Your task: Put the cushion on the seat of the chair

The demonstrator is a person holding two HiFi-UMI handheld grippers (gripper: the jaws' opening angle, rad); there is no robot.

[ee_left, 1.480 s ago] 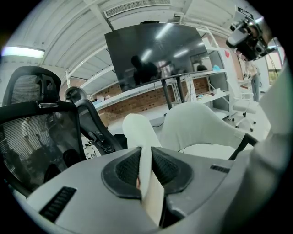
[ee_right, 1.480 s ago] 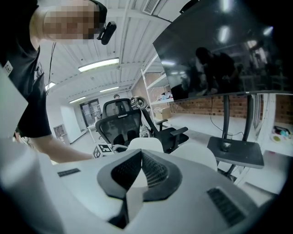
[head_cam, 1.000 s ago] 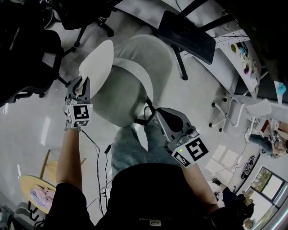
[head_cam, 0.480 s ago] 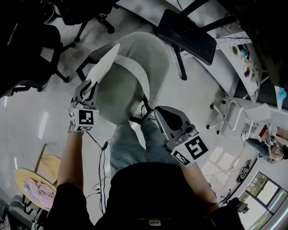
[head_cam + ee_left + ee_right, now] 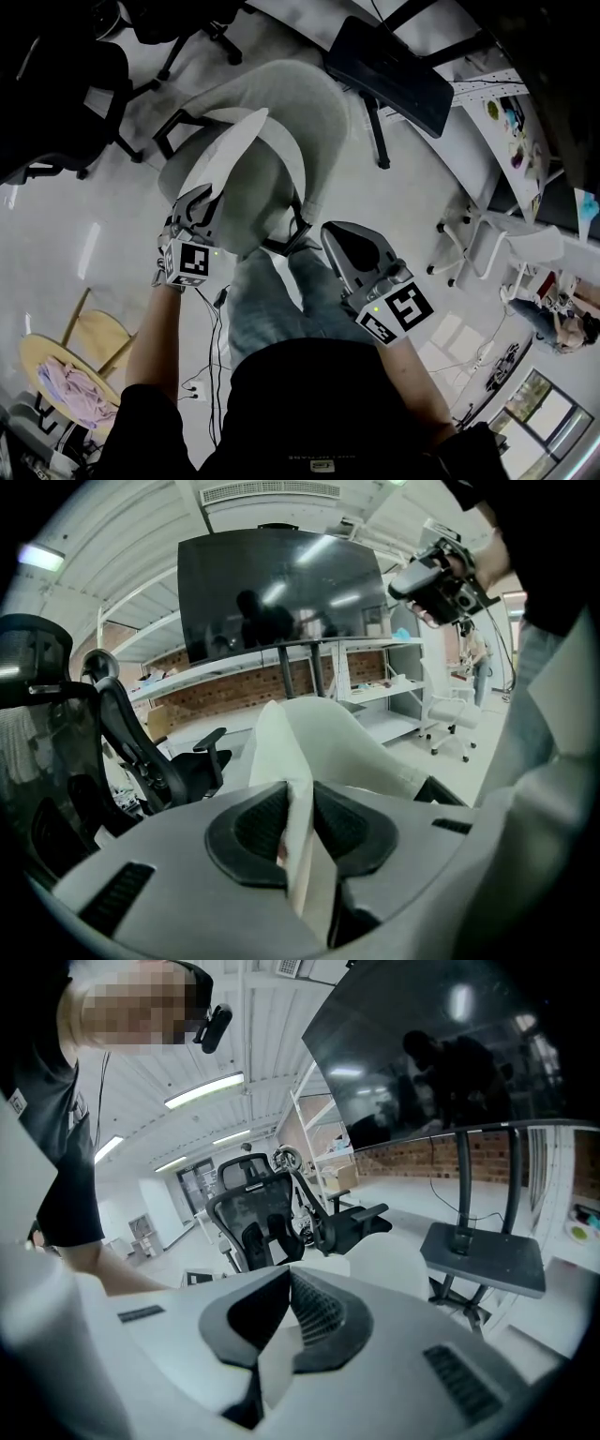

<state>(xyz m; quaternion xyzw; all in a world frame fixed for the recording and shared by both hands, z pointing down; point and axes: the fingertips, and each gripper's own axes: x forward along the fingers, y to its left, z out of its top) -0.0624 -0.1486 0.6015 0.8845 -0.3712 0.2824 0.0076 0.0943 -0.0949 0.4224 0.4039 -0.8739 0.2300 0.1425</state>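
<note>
A white, flat cushion (image 5: 230, 155) stands tilted on edge over the grey chair (image 5: 305, 94), its lower end over the seat. My left gripper (image 5: 208, 199) grips the cushion's near edge. Its jaws are opening, but in the left gripper view the pads still press on the cushion (image 5: 314, 747) on both sides of the left gripper (image 5: 300, 817). My right gripper (image 5: 314, 230) is at the chair's near right edge, by a black frame part. In the right gripper view the right gripper (image 5: 286, 1283) has its tips together, with a pale surface showing behind them.
Black office chairs (image 5: 56, 94) stand at the left, and a black monitor stand base (image 5: 389, 61) lies behind the chair. To the right is a white wheeled chair (image 5: 497, 234). A small wooden table (image 5: 66, 375) with pink cloth is at lower left, and a cable (image 5: 202, 319) trails on the floor.
My left gripper has carried the cushion rightward and nearer, from beside the chair to over its seat, and the cushion now shows more edge-on. The right gripper has barely shifted.
</note>
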